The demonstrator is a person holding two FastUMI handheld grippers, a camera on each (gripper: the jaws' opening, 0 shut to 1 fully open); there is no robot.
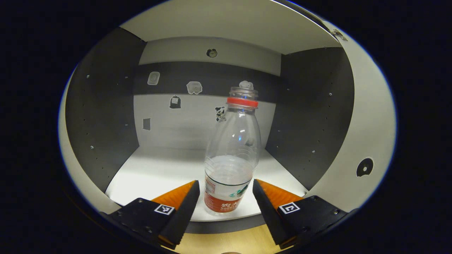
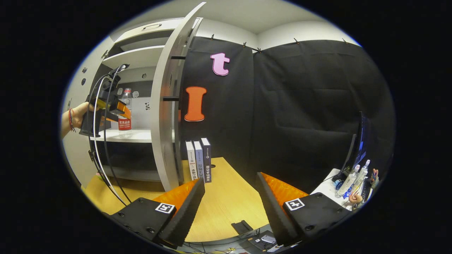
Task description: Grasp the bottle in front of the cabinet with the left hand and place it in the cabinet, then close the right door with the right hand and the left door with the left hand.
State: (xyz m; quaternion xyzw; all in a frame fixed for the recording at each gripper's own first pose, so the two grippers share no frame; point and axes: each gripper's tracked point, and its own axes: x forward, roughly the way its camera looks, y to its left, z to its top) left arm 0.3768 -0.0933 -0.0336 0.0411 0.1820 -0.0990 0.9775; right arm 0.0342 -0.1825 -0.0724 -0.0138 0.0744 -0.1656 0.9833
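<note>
The bottle (image 1: 231, 155), clear with a red neck ring and no cap, stands upright on the white shelf (image 1: 155, 173) inside the cabinet (image 1: 102, 116), close to the shelf's front edge, and the left gripper (image 1: 226, 197) has its fingers spread on either side of the bottle's labelled base with a gap at each side, so it is released. From the right gripper view the same bottle (image 2: 125, 109) stands on the shelf behind the left gripper (image 2: 116, 106), which a hand (image 2: 76, 113) holds up to the opening, with the right door (image 2: 166, 106) swung wide open just beside it. The right gripper (image 2: 229, 201) hangs spread and holding nothing over the wooden table (image 2: 226, 197), well apart from the cabinet, with three books (image 2: 199, 160) standing upright against the black cloth near the door's foot.
</note>
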